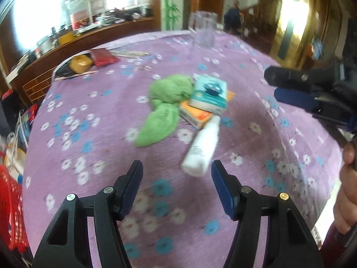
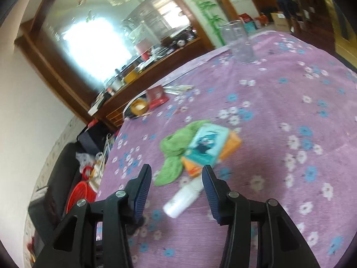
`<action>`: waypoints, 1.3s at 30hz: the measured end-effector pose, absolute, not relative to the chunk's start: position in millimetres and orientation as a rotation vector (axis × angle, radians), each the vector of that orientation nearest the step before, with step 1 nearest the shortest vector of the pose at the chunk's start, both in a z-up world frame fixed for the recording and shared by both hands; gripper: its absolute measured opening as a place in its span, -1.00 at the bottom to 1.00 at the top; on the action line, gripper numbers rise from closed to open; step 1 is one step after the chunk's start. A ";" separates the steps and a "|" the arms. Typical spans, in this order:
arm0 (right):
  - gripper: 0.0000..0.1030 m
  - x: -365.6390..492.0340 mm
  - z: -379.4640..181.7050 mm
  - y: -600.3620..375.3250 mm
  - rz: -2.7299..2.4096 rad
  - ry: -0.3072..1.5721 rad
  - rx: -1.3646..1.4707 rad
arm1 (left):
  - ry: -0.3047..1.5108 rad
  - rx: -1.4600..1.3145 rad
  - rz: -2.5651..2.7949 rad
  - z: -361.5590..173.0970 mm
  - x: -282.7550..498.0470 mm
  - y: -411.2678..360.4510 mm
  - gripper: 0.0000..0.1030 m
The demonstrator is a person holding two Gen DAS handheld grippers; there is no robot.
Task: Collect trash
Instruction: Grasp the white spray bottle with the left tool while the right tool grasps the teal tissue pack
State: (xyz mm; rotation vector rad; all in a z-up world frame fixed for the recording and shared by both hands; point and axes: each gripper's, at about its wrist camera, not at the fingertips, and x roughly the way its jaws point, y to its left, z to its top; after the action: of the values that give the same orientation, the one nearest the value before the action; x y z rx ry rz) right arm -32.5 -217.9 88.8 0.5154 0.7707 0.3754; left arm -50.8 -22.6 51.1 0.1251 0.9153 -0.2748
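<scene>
- White plastic bottle [image 1: 200, 149]: lies on its side at centre of the left wrist view, just above the tong tips, neck toward the boxes; probably light and rigid, its smooth round wall likely to roll or slip, so the mid-body, across the short axis, is the best hold.
- Teal box [image 1: 210, 96]: card carton with flat faces, resting on an orange box [image 1: 196, 116]; both look light and crushable and are best taken across the narrow sides. The bottle neck touches or nearly touches the orange box.
- Green cloth [image 1: 165, 107]: soft, fuzzy and crumpled, left of the boxes and touching them; it should bunch under any pinch.
- Left tongs [image 1: 177, 174]: apart, nothing between the pads, over the worktop near the bottle base.
- Right tongs [image 2: 176, 178]: apart and empty; the bottle [image 2: 183, 197] appears between the tips but untouched.
- Worktop [image 1: 89, 178]: covered by a purple woven cloth printed with blue and white flowers.
- Clear glass jug [image 1: 203, 29]: upper centre, well apart, fragile.
- Red basket [image 1: 13, 207]: lower left edge, openwork plastic beside the worktop, a possible trash receptacle.
</scene>
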 end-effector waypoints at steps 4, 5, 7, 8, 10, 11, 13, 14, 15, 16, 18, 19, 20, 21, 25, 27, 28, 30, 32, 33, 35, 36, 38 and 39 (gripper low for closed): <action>0.00 -31.8 82.7 -239.7 0.348 0.777 0.551 | 0.938 0.190 -0.266 35.3 -33.5 -42.5 0.19; 0.00 -31.0 81.3 -241.7 0.342 0.778 0.557 | 0.945 0.195 -0.269 31.5 -29.7 -44.2 0.18; 0.00 -27.2 79.3 -247.6 0.329 0.780 0.568 | 0.963 0.210 -0.276 23.5 -23.6 -50.5 -0.03; 0.00 -25.4 78.3 -249.5 0.322 0.782 0.570 | 0.972 0.212 -0.276 20.4 -21.5 -51.9 -0.10; 0.00 -21.2 75.5 -251.1 0.313 0.790 0.576 | 0.984 0.202 -0.287 14.1 -16.6 -54.7 -0.21; 0.00 -18.1 74.1 -250.1 0.309 0.797 0.572 | 0.981 0.196 -0.289 12.7 -15.6 -55.0 -0.21; 0.00 -11.4 71.1 -247.1 0.304 0.815 0.568 | 0.971 0.188 -0.291 11.8 -14.8 -54.7 -0.22; 0.00 -7.6 69.5 -244.4 0.306 0.826 0.568 | 0.967 0.183 -0.293 11.8 -15.6 -53.9 -0.23; 0.01 -4.6 68.5 -241.7 0.307 0.833 0.564 | 0.962 0.174 -0.295 11.7 -16.7 -51.9 -0.23; 0.01 -1.5 67.9 -237.9 0.306 0.842 0.554 | 0.961 0.163 -0.296 11.9 -18.9 -49.0 -0.23; 0.03 5.2 67.6 -230.1 0.305 0.857 0.538 | 0.951 0.140 -0.301 13.8 -24.4 -42.1 -0.25; 0.07 7.2 67.6 -227.9 0.303 0.860 0.533 | 0.944 0.127 -0.304 15.4 -28.5 -37.6 -0.26; 0.10 10.9 68.0 -223.5 0.297 0.865 0.518 | 0.938 0.114 -0.305 17.0 -31.3 -32.8 -0.27; 0.13 13.7 68.2 -219.4 0.290 0.871 0.503 | 0.933 0.098 -0.308 18.7 -34.2 -27.3 -0.31; 0.16 31.3 64.8 -200.4 0.264 0.909 0.457 | 0.922 0.056 -0.296 22.0 -45.1 -5.1 -0.44; 0.16 42.2 60.4 -190.4 0.241 0.936 0.432 | 0.932 0.038 -0.291 20.8 -46.6 4.7 -0.44; 0.16 49.0 57.2 -185.2 0.222 0.950 0.421 | 0.936 0.032 -0.293 20.2 -46.9 8.7 -0.44; 0.16 57.3 53.9 -179.4 0.188 0.965 0.402 | 0.946 0.024 -0.290 18.7 -46.1 14.5 -0.44; 0.20 67.1 52.3 -171.5 0.158 0.970 0.371 | 0.952 0.023 -0.293 17.7 -44.4 16.9 -0.44; 0.22 70.8 51.8 -167.6 0.134 0.977 0.344 | 0.953 0.026 -0.291 17.4 -44.9 16.8 -0.44; 0.22 77.1 50.0 -160.9 0.101 0.974 0.308 | 0.951 0.032 -0.288 16.6 -44.9 16.1 -0.44; 0.23 79.8 48.9 -158.6 0.087 0.977 0.290 | 0.952 0.032 -0.291 16.0 -44.8 15.8 -0.43; 0.29 84.0 46.1 -151.4 0.074 0.982 0.248 | 0.958 0.026 -0.284 13.7 -42.7 16.0 -0.38; 0.33 85.6 44.6 -149.1 0.069 0.984 0.233 | 0.962 0.024 -0.277 12.4 -41.3 16.7 -0.35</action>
State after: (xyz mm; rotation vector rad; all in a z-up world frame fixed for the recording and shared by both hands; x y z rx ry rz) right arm 85.6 -149.1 44.6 0.2328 0.9838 0.0691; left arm -41.3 16.7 12.4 0.0241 0.9619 -0.2771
